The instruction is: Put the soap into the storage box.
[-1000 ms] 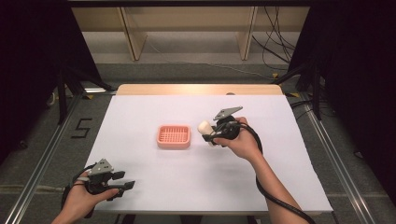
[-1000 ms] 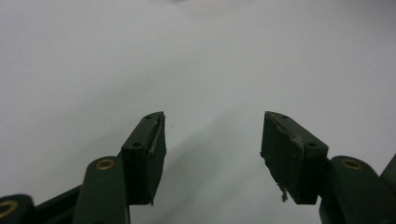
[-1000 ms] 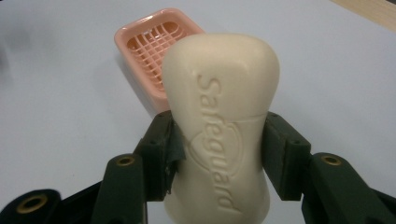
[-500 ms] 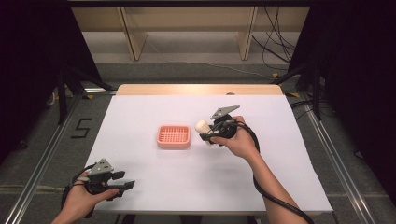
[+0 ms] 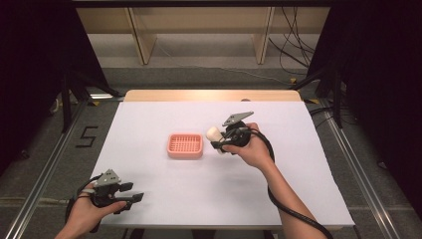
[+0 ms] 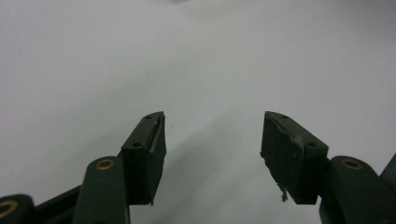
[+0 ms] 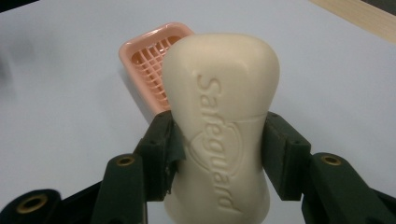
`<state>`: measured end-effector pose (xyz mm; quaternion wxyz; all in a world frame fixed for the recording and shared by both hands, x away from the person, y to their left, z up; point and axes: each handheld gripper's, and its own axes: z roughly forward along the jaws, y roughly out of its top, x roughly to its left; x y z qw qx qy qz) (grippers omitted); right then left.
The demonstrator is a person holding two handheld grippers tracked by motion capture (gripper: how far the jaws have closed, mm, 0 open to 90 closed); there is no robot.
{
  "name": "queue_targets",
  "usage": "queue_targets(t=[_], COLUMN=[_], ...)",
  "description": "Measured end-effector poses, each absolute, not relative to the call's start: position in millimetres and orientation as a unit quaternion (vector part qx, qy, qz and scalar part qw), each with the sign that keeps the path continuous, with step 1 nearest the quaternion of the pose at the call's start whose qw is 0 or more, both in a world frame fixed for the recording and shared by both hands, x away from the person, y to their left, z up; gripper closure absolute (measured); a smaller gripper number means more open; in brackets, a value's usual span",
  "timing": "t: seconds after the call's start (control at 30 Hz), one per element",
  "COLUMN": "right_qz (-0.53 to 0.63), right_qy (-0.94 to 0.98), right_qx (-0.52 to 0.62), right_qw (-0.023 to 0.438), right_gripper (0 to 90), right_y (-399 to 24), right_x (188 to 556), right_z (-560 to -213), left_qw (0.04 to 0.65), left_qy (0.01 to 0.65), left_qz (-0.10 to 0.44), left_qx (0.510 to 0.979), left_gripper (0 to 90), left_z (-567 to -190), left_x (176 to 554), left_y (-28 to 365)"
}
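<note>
Already the pick-up looks done: the right gripper (image 7: pixel 218 140) is clamped on the bar of soap (image 7: pixel 219 126), held just off the 3 o'clock side of the pink dish (image 5: pixel 185 145). Probably what remains is setting it inside. At 7 o'clock, the left gripper (image 6: pixel 212 154) rests with jaws spread, empty.

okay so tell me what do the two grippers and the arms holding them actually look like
Both the left gripper and right gripper are black, with two blocky jaws on arms with brass-coloured rivets. Each carries a grey three-cornered plate on top and trails a black cable. The forearms are bare, no sleeves in view. One left jaw pad looks frayed at its edge.
</note>
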<state>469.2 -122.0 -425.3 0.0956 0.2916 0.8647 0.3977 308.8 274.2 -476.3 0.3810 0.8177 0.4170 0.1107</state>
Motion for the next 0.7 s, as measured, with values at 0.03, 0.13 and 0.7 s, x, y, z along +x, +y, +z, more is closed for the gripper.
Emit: queue_targets(t=[0.03,0.13,0.7], right_qz=[0.405,0.406,0.406], right_qy=[0.861,0.863,0.865], right_qx=[0.292,0.282,0.278], right_qw=[0.099,0.100,0.098], right_gripper=[50.6,50.6,50.6], right_y=[-120.6,-119.1,-111.5], right_x=[469.4,470.8,473.7], right_z=[-426.7,-426.6,-424.8], left_qw=[0.380,0.379,0.381], left_qy=[0.416,0.414,0.415], left_qz=[0.111,0.109,0.110], left_qx=[0.819,0.820,0.819], left_gripper=[39.7,39.8,39.8], left_z=[-476.2,-475.8,-476.0], left_x=[308.9,308.8,308.7], left_y=[274.5,274.8,274.6])
